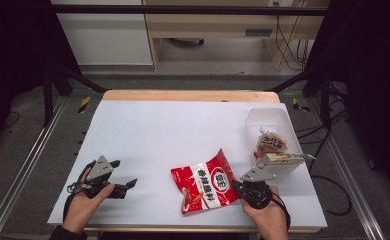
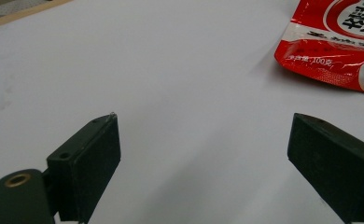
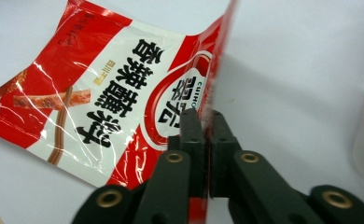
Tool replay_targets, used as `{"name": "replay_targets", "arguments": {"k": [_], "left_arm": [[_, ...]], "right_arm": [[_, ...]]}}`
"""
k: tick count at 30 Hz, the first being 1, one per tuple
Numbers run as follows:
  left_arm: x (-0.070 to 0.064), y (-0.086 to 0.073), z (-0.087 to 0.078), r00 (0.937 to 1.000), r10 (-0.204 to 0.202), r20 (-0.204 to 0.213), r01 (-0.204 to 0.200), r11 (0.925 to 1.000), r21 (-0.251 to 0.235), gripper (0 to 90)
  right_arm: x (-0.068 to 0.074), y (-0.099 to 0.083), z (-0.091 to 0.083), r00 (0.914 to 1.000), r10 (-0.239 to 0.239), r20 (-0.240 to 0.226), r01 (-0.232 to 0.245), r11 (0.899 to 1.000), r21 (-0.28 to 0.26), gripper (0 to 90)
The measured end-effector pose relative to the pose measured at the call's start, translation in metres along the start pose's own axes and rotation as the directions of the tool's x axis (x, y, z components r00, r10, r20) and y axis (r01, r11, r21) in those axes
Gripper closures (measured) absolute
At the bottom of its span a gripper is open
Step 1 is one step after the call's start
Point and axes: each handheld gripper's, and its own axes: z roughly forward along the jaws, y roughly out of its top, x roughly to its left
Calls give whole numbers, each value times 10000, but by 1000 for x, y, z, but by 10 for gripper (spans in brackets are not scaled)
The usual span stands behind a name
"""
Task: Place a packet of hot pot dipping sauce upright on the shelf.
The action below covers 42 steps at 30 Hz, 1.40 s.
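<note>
My right gripper point(image 3: 207, 122) is clamped on the edge of the red seasoning packet point(image 3: 101, 93), jaws pinched tight on a thin fold at lower centre of the right gripper view. In the high view the packet point(image 1: 207, 184) lies lower centre on the white table point(image 1: 153, 135), one edge lifted. Risk: the slick film slips out, since the bite is shallow. It could also swing into the clear bin point(image 1: 273, 125) at right, which is already crowded with snack packs. My left gripper point(image 1: 117, 175) sits wide open at lower left, well apart from the packet, so it offers no backup.
</note>
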Motion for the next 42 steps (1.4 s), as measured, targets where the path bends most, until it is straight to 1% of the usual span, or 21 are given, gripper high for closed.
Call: {"name": "replay_targets", "arguments": {"k": [1, 2, 3, 7, 10, 14, 16, 20, 24, 26, 27, 30, 32, 33, 34, 35, 36, 37, 39, 41, 42], "left_arm": [[0, 0, -1, 10000, -60, 8, 60, 9999, -81, 93], [0, 0, -1, 10000, -60, 8, 60, 9999, -81, 93], [0, 0, -2, 10000, -78, -4, 78, 9999, -77, 93], [2, -1, -2, 9999, -87, -91, 87, 10000, -9, 93], [2, -1, -3, 9999, -87, -133, 88, 10000, 26, 95], [3, -1, -2, 9999, -84, -124, 85, 9999, 71, 100], [3, -1, -2, 9999, -57, -113, 58, 10000, 81, 101], [2, 0, -1, 9999, 68, -147, -66, 9999, 136, 104], [3, 2, 3, 9999, 89, -126, -87, 9999, 146, 115], [4, 5, 6, 9998, 91, -155, -89, 9998, 169, 121], [4, 9, 9, 9997, 209, -141, -206, 9996, 210, 122], [4, 18, 13, 9997, 198, -109, -197, 9998, 98, 142], [4, 23, 14, 9997, 227, -72, -226, 9997, 103, 153], [3, 31, 15, 9994, 346, -14, -345, 9993, 122, 156], [3, 31, 15, 9994, 346, -14, -345, 9993, 122, 159], [2, 40, 18, 9990, 437, 43, -438, 9990, 85, 163], [2, 40, 18, 9990, 437, 43, -438, 9990, 85, 167], [0, 47, 21, 9980, 592, 206, -594, 9982, 95, 173], [-4, 53, 26, 9963, 762, 392, -767, 9970, 115, 192], [-6, 58, 32, 9938, 929, 607, -938, 9955, 120, 194], [-6, 58, 32, 9938, 929, 607, -938, 9955, 120, 200]], "right_arm": [[2, 6, 2, 9996, -287, 78, 287, 9996, -60, 900], [2, 6, 2, 9996, -287, 78, 287, 9996, -60, 900], [5, 14, 4, 9965, -814, 182, 814, 9967, 9, 900], [10, 32, 13, 9884, -1508, 149, 1508, 9886, 25, 900], [14, 49, 23, 9774, -2104, 210, 2102, 9776, 118, 900], [21, 73, 38, 9551, -2957, 177, 2956, 9553, 102, 900], [23, 83, 44, 9469, -3211, 147, 3212, 9470, -14, 900], [26, 97, 56, 9365, -3506, 74, 3507, 9362, -221, 900], [29, 103, 64, 9320, -3624, -26, 3620, 9314, -388, 900], [33, 105, 69, 9254, -3788, -155, 3769, 9236, -696, 900], [35, 105, 70, 9217, -3873, -193, 3849, 9198, -761, 900], [38, 106, 69, 9150, -4020, -328, 3971, 9121, -1018, 900], [39, 107, 68, 9138, -4049, -331, 3994, 9103, -1090, 900], [41, 108, 65, 9114, -4098, -370, 4030, 9072, -1210, 900], [41, 108, 65, 9114, -4098, -370, 4030, 9072, -1210, 900], [44, 110, 62, 9079, -4170, -428, 4089, 9035, -1287, 900], [44, 110, 62, 9079, -4170, -428, 4089, 9035, -1287, 900], [47, 112, 58, 9027, -4282, -427, 4194, 8976, -1357, 900], [49, 115, 55, 8969, -4397, -462, 4297, 8915, -1432, 900], [50, 117, 53, 8952, -4422, -560, 4304, 8902, -1493, 900], [51, 118, 52, 8929, -4463, -601, 4336, 8881, -1524, 900]]}}
